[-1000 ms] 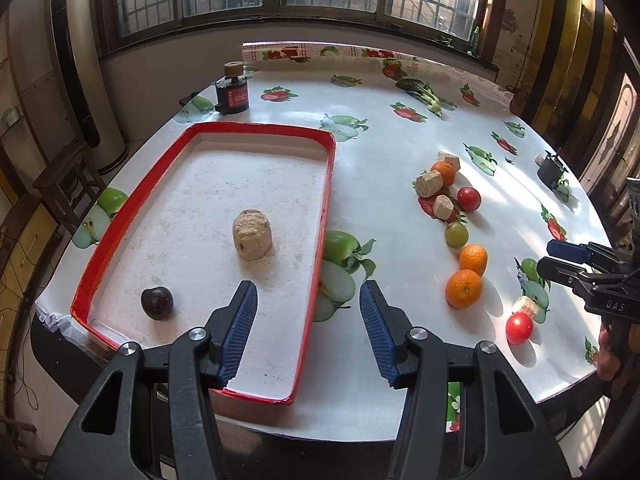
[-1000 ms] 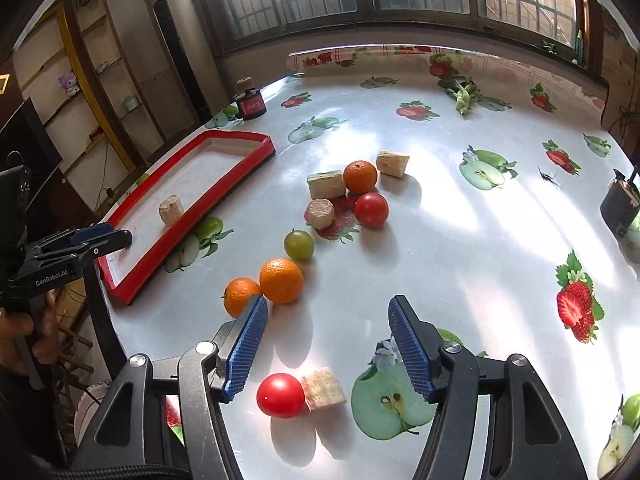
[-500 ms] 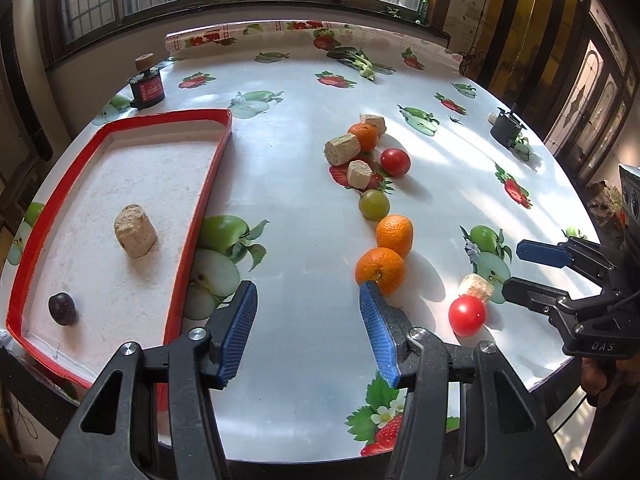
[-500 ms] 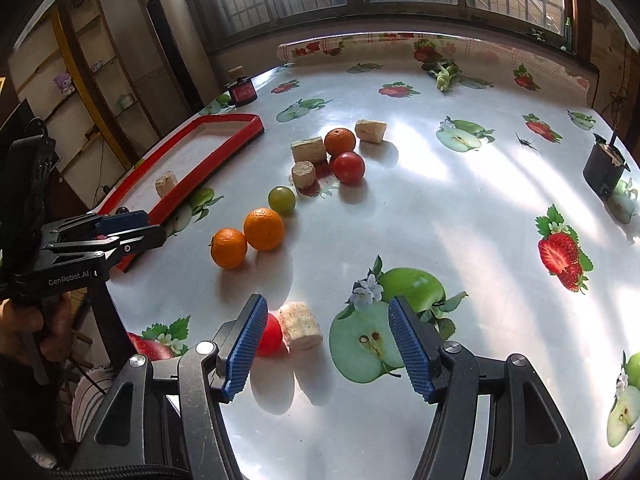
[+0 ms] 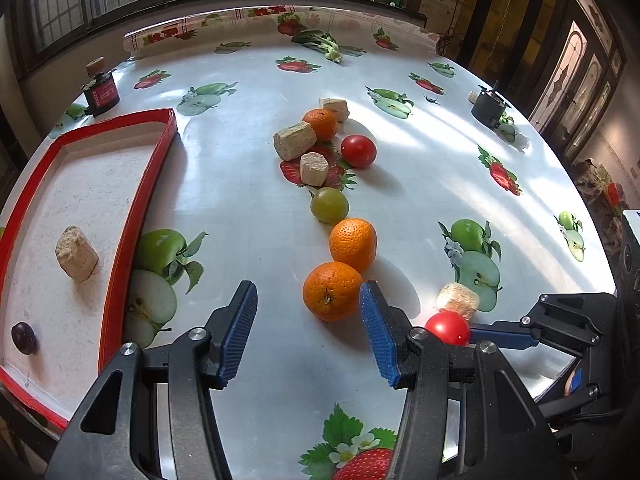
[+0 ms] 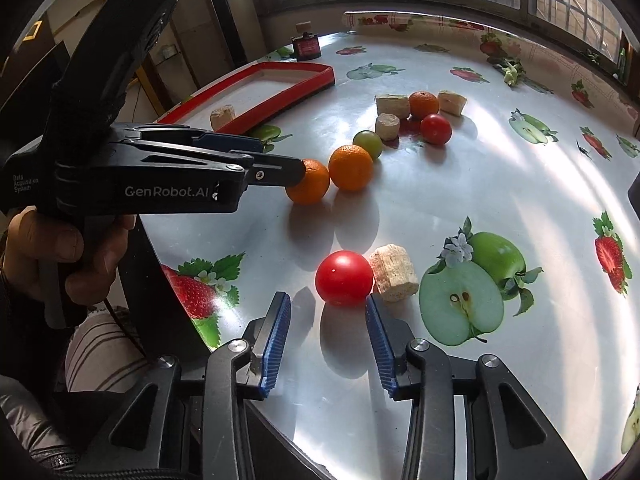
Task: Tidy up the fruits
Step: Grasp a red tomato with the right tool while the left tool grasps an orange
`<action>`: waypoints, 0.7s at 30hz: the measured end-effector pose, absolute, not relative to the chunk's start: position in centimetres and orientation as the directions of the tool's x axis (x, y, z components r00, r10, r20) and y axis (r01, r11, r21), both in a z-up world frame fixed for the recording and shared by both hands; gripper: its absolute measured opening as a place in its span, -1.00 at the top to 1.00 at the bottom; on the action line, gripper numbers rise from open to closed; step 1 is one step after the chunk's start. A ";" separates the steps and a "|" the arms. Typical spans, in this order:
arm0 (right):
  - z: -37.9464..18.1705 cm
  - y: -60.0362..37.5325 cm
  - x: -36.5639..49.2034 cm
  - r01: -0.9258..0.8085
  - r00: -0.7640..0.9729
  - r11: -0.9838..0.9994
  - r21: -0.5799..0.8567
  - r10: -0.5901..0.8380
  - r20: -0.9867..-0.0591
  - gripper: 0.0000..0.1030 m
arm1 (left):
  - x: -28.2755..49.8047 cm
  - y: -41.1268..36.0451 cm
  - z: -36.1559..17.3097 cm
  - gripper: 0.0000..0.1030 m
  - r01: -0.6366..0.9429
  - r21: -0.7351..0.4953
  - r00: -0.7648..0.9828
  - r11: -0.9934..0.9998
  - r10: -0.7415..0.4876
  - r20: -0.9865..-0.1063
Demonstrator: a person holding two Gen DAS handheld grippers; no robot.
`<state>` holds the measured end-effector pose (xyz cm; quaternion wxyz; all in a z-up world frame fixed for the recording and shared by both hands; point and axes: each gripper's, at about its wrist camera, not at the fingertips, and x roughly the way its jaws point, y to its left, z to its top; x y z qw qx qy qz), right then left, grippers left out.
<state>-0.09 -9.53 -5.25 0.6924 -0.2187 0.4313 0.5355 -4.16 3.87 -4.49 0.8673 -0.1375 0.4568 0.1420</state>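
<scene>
The right claw (image 6: 327, 334) hangs spread just short of the red tomato (image 6: 344, 278) on the tabletop (image 6: 500, 200) — smooth, round, likely slippery and soft — so pinch gently across its widest middle.

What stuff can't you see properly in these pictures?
- Jar label: too small to read, both views.
- Near orange: partly hidden by the left gripper, right view.
- Red tomato: partly hidden behind left fingers, left view.
- Tray: cut off at the left edge.
</scene>
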 end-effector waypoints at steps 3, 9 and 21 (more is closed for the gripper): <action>-6.1 -8.9 0.4 -0.921 0.072 0.359 0.150 0.536 -0.841 0.22 | -3.5 3.8 -5.1 -0.01 -0.358 -0.111 0.535 0.927 0.106 -0.838; -6.1 -8.1 1.3 -0.911 0.077 0.376 0.169 0.558 -0.826 0.37 | -2.3 4.0 -6.2 -0.01 -0.335 -0.161 0.542 0.928 0.050 -0.839; -4.5 -9.4 2.0 -0.904 0.103 0.395 0.163 0.572 -0.814 0.38 | -3.4 4.2 -5.2 0.43 -0.310 -0.173 0.579 0.935 0.042 -0.814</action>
